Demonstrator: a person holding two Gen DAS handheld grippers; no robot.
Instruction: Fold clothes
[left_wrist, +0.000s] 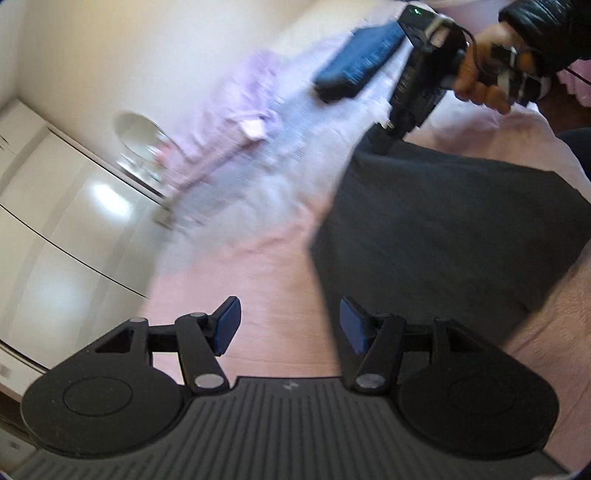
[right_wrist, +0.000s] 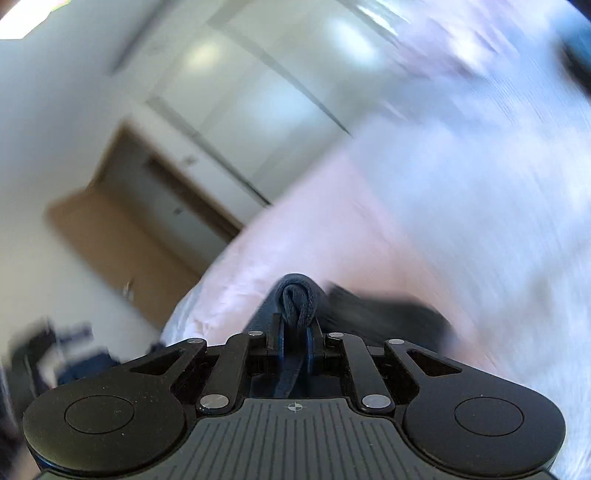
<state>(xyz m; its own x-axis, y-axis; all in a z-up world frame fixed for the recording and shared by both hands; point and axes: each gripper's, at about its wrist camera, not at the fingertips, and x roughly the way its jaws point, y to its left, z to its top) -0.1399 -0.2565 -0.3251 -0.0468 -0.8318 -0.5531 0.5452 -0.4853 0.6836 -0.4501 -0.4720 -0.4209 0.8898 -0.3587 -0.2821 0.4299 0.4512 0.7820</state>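
A dark grey garment (left_wrist: 436, 221) lies on the pink bed sheet (left_wrist: 273, 295). My left gripper (left_wrist: 290, 326) is open and empty, held over the sheet at the garment's near left edge. My right gripper (left_wrist: 382, 142) reaches down to the garment's far corner. In the right wrist view my right gripper (right_wrist: 295, 332) is shut on a bunched fold of the dark grey garment (right_wrist: 297, 299), and the rest of the cloth (right_wrist: 391, 317) trails to the right. Both views are motion-blurred.
A lilac shirt (left_wrist: 236, 122) and pale blue-white cloth (left_wrist: 266, 192) lie farther back on the bed. White wardrobe doors (left_wrist: 70, 229) stand to the left. A wooden door (right_wrist: 122, 229) shows in the right wrist view.
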